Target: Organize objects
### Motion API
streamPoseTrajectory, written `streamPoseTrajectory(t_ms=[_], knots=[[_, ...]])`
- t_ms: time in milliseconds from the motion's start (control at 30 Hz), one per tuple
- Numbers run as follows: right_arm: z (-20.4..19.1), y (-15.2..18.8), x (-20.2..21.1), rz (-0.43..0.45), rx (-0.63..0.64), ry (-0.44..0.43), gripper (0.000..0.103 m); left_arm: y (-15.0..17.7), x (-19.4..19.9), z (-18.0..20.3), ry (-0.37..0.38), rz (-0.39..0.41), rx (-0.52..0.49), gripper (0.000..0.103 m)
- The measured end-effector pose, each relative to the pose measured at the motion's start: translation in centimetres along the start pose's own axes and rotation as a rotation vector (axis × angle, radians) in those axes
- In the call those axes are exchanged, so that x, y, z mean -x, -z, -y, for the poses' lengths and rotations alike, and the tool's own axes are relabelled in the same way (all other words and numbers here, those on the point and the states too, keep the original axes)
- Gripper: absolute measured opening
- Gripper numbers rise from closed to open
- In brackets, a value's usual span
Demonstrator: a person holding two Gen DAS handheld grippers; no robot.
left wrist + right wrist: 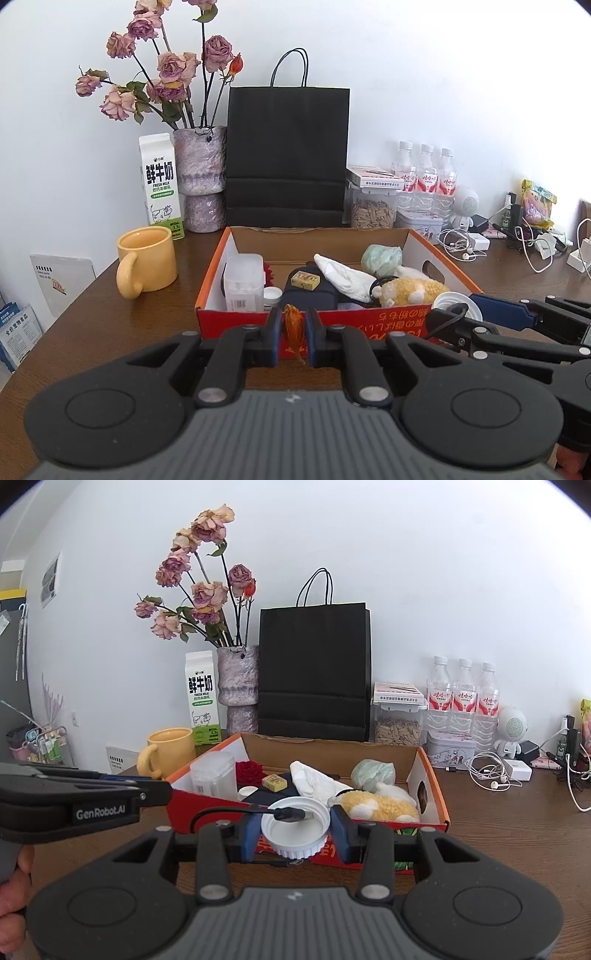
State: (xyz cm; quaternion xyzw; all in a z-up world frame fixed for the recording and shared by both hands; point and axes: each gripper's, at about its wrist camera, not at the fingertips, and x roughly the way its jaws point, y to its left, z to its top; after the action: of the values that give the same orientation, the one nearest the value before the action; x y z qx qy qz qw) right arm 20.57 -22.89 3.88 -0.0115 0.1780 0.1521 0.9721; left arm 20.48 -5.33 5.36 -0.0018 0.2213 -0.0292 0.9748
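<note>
- While both grippers hung before a red cardboard box (236, 325) on a wooden desk (110, 317), the left gripper (291, 334) had its jaws pinched narrow on a small orange dried flower (293, 328).
- At 3 o'clock of it, the right gripper (295, 832) clasped a white ribbed lid (295, 830) between blue pads, a black cable plug (290, 814) lying across the lid.
- Inside the box sat a yellow plush toy (380, 805), a clear plastic container (214, 775) and a red rose (249, 771).
- At 10 o'clock of the box stood a yellow mug (147, 258).

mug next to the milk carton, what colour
Yellow; the mug shows best in the left wrist view.
</note>
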Motion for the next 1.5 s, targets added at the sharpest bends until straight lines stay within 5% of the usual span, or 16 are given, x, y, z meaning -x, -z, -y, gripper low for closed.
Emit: streamPoseTrajectory(t_ms=[767, 800, 867, 900, 933, 967, 1000, 1233, 1500], knots=[[5.1, -5.2, -14.5, -0.017, 0.020, 0.049, 0.039, -5.8, -14.7, 1.0, -0.005, 0.004, 0.000, 0.015], [5.3, -5.2, -15.3, -0.033, 0.031, 0.053, 0.039, -5.9, -15.3, 1.0, -0.012, 0.002, 0.002, 0.019], [5.3, -5.1, -16.8, -0.082, 0.071, 0.060, 0.045, -6.1, -16.3, 0.7, -0.017, -0.003, 0.010, 0.044], [5.4, -5.0, -17.5, -0.104, 0.092, 0.072, 0.053, -6.2, -16.7, 0.5, -0.021, 0.001, 0.015, 0.066], [5.4, -4.9, -17.9, -0.115, 0.107, 0.084, 0.072, -6.3, -16.9, 0.3, -0.026, 0.008, 0.013, 0.083], [5.4, -4.8, -18.1, -0.119, 0.120, 0.097, 0.090, -6.4, -16.9, 0.2, -0.028, 0.017, 0.009, 0.089], [5.5, -4.7, -18.3, -0.119, 0.127, 0.107, 0.095, -6.5, -17.0, 0.1, -0.031, 0.023, 0.005, 0.103], [6.2, -4.7, -17.6, -0.126, 0.097, 0.127, 0.102, -6.6, -16.3, -0.2, -0.024, 0.006, 0.014, 0.103], [5.1, -4.4, -12.9, -0.095, 0.059, 0.128, 0.103, -5.5, -11.0, -0.7, -0.019, -0.008, 0.029, 0.103]])
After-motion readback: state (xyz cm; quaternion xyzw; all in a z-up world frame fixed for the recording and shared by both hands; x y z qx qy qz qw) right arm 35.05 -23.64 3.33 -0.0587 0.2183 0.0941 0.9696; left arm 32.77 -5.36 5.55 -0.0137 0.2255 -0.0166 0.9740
